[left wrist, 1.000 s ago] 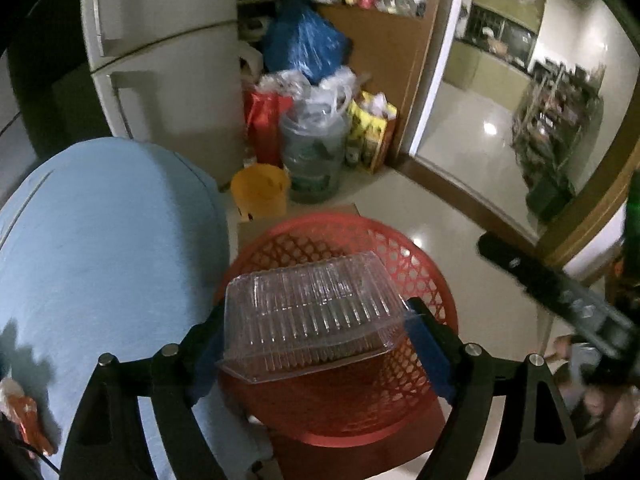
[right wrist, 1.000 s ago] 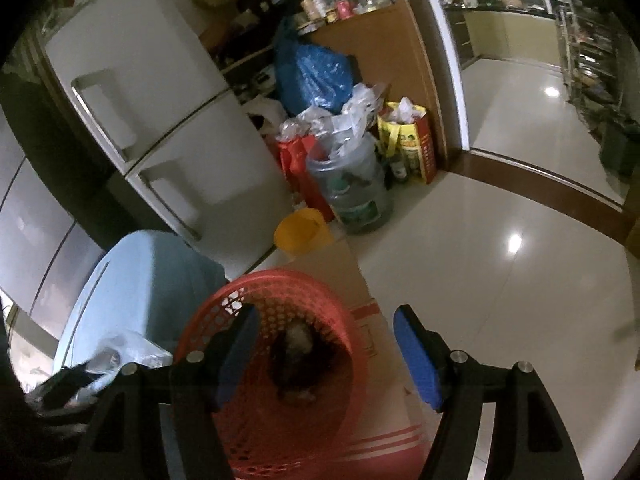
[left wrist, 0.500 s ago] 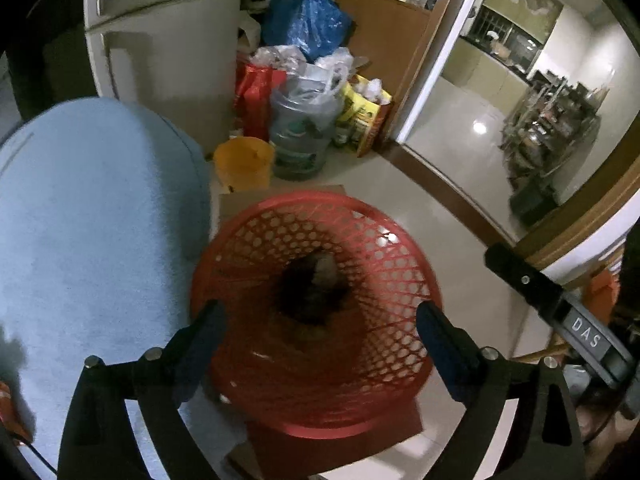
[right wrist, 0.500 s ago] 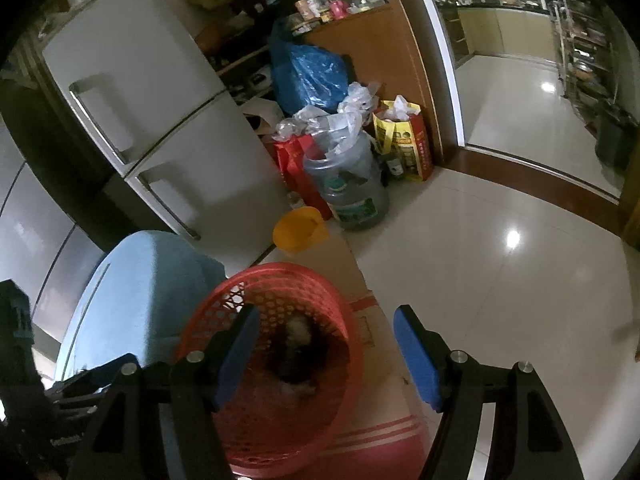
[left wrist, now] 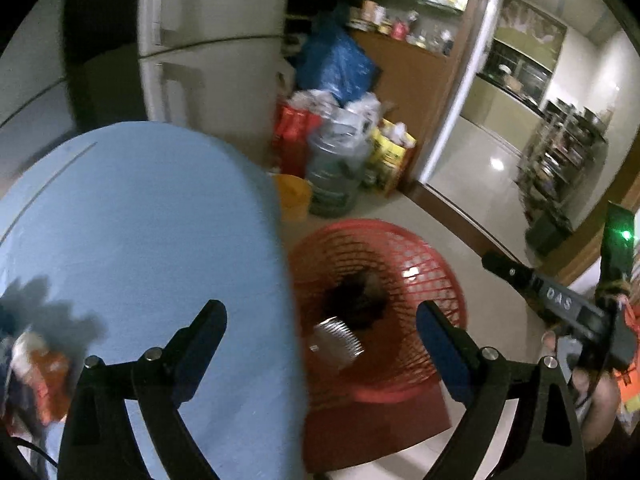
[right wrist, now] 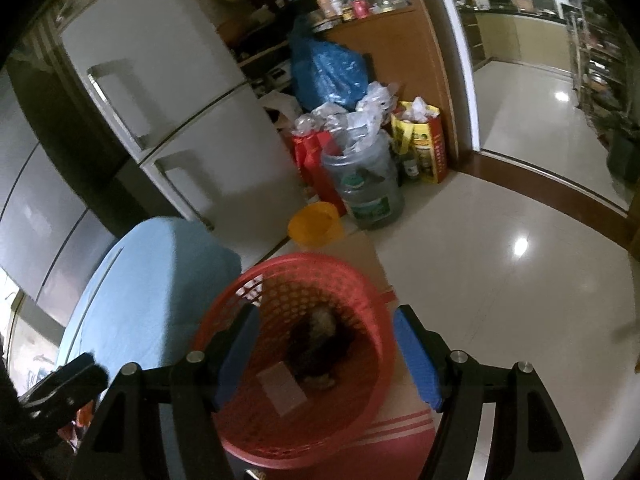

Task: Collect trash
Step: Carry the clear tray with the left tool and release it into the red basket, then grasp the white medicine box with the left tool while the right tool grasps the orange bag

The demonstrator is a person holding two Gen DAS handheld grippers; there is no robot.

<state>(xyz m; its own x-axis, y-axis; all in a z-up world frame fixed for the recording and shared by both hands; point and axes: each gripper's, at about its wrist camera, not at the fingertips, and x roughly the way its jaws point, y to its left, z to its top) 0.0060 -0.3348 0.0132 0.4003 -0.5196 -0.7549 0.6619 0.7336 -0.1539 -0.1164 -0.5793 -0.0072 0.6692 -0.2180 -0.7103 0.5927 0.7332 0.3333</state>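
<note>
**Container dropped, left gripper swinging back over the desk**

Nearest the left wrist camera, the left gripper [left wrist: 320,334] stood with its jaws spread wide and nothing between them. A second earlier those jaws had clamped a clear plastic container over the red basket [left wrist: 440,256]; half a second earlier they were already empty. The clear plastic container [left wrist: 338,340] now lay inside the basket, beside a dark heap of trash [left wrist: 356,296] at the bottom. So one item counted as collected. The left view had also slid sideways: the blue-covered desk [left wrist: 140,240] filled more of it than before, and the blur suggested the hand was moving. At the near left edge of the desk lay an orange wrapper [left wrist: 48,376], probably the next piece to fetch, though it was too blurred to be sure.

The right gripper [right wrist: 324,354] hovered over the basket as it had a second before, jaws wide apart and holding nothing.

Farther off, a yellow bucket [right wrist: 314,224] sat just beyond the basket, then a clear jug stuffed with plastic [right wrist: 368,184] near the white fridge [right wrist: 192,112].
</note>
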